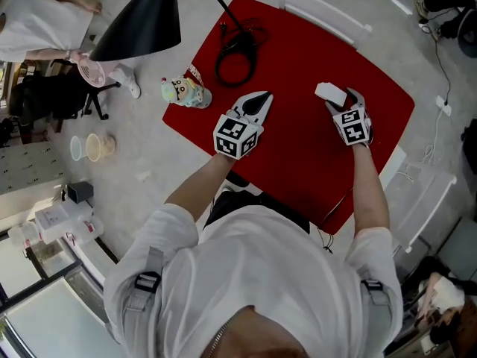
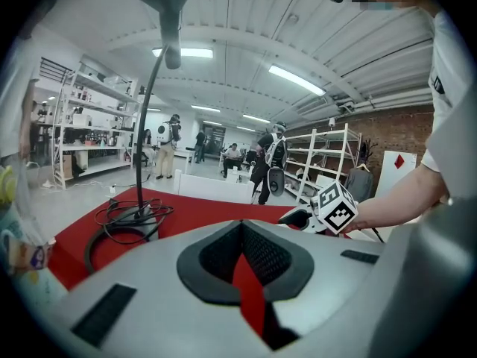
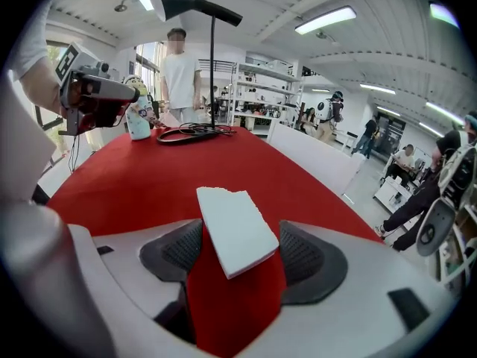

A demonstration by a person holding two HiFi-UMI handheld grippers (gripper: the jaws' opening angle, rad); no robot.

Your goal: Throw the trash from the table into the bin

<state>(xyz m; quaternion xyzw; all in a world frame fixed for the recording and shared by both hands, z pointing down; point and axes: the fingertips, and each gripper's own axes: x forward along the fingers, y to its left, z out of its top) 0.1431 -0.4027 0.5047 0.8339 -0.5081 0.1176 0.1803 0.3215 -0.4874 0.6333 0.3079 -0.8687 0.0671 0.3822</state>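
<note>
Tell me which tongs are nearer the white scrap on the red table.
Right. The right tongs stand open with the white scrap between their jaws; the left tongs, shut, sit well to its left in the head view.

The person's head and shoulders (image 1: 246, 289) hide the near edge of the red counter (image 1: 298, 58) and are cut off by the head view's bottom edge. The black lamp shade (image 1: 141, 21) covers the floor beneath it, and its arm runs out past the top edge. In the right gripper view, the near end of the white foam scrap (image 3: 232, 226) overlaps one pad of the right tongs (image 3: 240, 233); whether they touch cannot be told. At the left gripper view's left edge, a colourful toy figure (image 2: 15, 245) is blurred and cut off. The far people (image 2: 168, 144) are too small to tell apart.
</note>
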